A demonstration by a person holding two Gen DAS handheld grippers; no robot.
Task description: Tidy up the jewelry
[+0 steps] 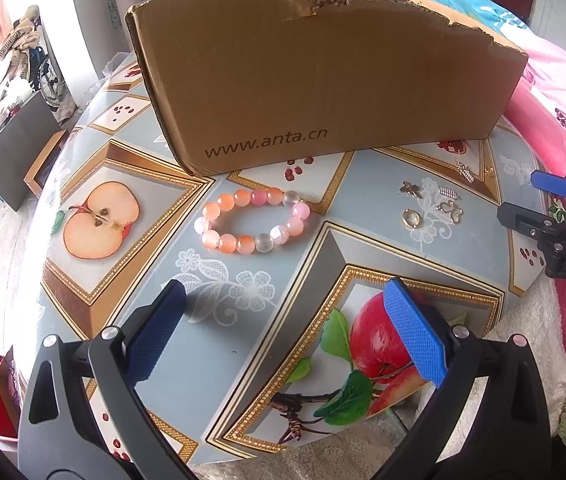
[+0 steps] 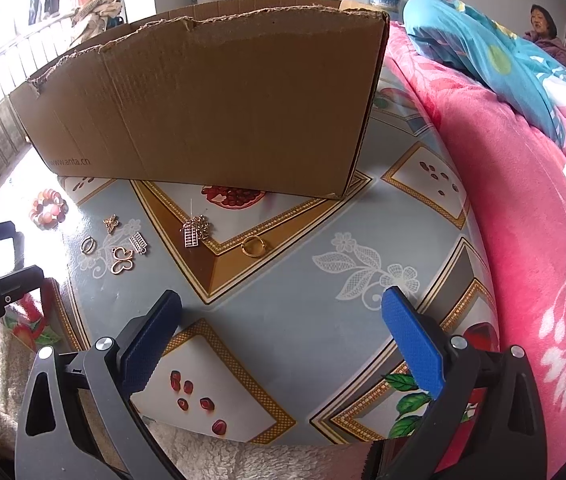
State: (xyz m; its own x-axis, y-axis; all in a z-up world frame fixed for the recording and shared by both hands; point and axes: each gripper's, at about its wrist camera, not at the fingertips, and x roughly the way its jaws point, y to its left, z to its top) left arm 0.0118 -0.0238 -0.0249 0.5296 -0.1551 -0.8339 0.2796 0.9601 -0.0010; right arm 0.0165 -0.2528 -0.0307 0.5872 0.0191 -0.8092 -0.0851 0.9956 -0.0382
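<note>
Both grippers hover with jaws wide apart, holding nothing: the left gripper (image 1: 283, 328) near the pink bead bracelet (image 1: 252, 221), the right gripper (image 2: 283, 332) near the gold ring (image 2: 253, 246). Small charms (image 2: 123, 258) lie between them, the cardboard box (image 1: 315, 80) beyond.

Pink bead bracelet (image 1: 252, 221) lies flat — gold charms (image 2: 123, 259) beside.

Each gripper, left gripper (image 1: 283, 328) and right gripper (image 2: 283, 332), is built from dark grey angular arms with triangular cut-outs, joined by round silver screws. Blue textured pads (image 1: 415, 332) are fitted on the fingers. White lettering, apparently "DAS", is printed on the right gripper's body.
</note>
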